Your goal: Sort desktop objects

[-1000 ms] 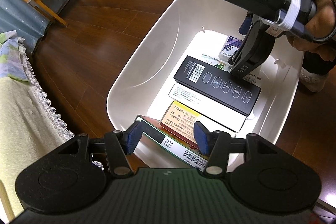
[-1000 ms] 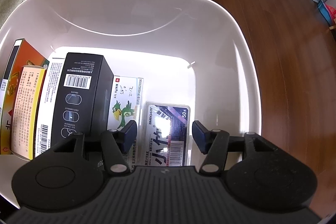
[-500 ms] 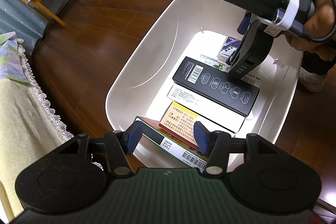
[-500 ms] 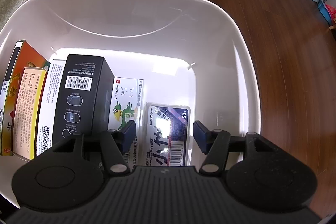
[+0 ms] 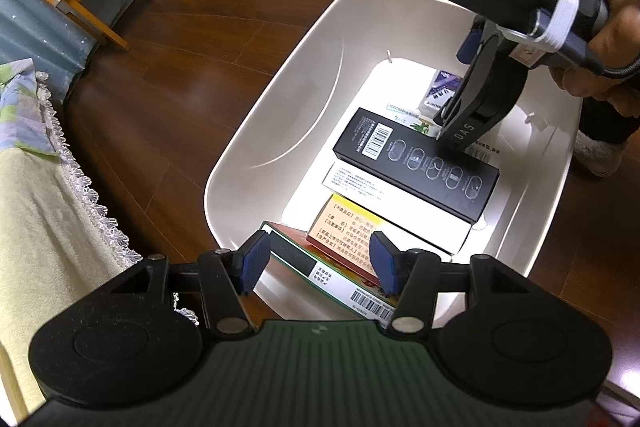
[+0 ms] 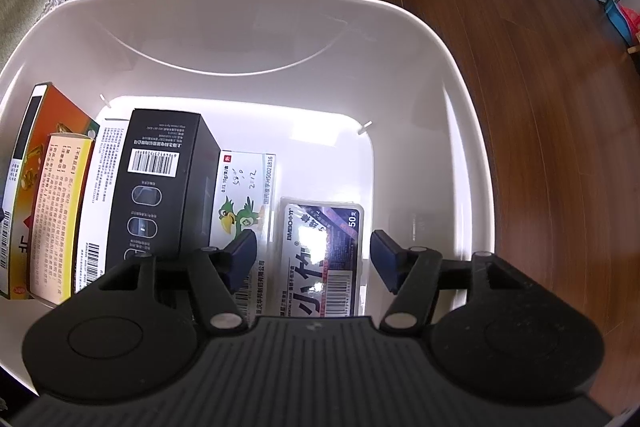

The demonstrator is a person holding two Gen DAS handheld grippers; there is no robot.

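Boxes lie packed side by side in the white plastic bin (image 6: 404, 39) on the dark wood floor (image 6: 540, 107): a black barcode box (image 6: 160, 183), then a clear floss case (image 6: 322, 255), with bare bin floor beyond. The right gripper (image 6: 312, 257) has lifted slightly; the left gripper (image 5: 318, 263) is unmoved; both gape, empty

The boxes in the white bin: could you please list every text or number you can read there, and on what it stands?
"50": clear dental floss case, top corner.
"BMBO": same case, left edge; the following letters are blurred.
"H50021816": parrot box, along its right edge.
"2012": handwritten on the parrot box.
"DAS": finger of the right gripper.
Chinese print and barcode digits on the black box and yellow box: too small to read.
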